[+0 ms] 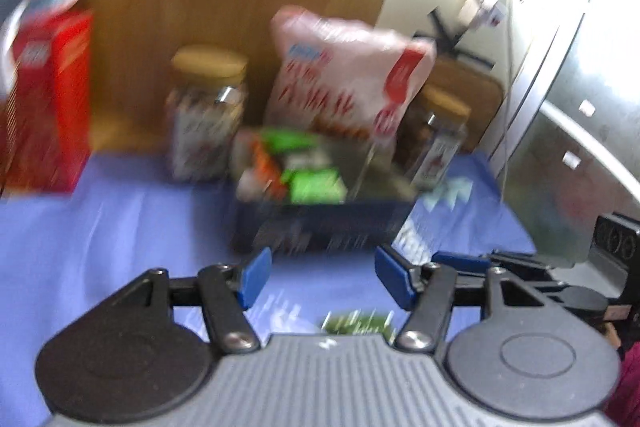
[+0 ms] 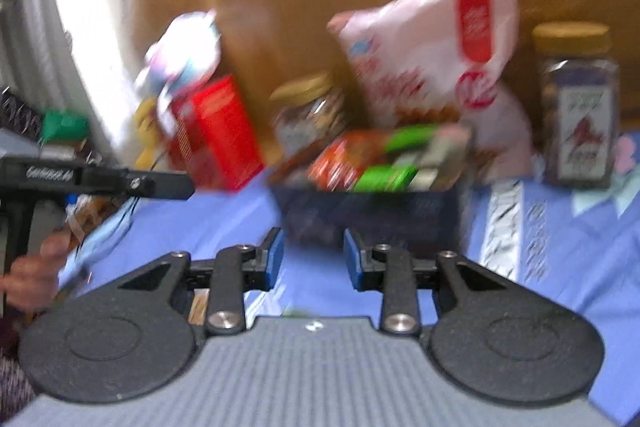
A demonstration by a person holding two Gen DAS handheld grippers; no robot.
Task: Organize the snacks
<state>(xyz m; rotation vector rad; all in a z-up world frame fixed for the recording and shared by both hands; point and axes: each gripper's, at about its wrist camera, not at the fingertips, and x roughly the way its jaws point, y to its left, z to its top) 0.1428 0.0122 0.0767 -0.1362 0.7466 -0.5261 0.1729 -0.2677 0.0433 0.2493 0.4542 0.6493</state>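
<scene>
The dark blue basket of snack packets sits on the blue-clothed surface, straight ahead of both grippers, its long side across them. The right gripper, jaws apart and empty, looks nearer to it than the left gripper, likewise parted and empty. Blur leaves every label unreadable.

Counted: two cork-lidded jars, one red box, one large white snack bag, one dark basket; packets inside too blurred to count.
</scene>
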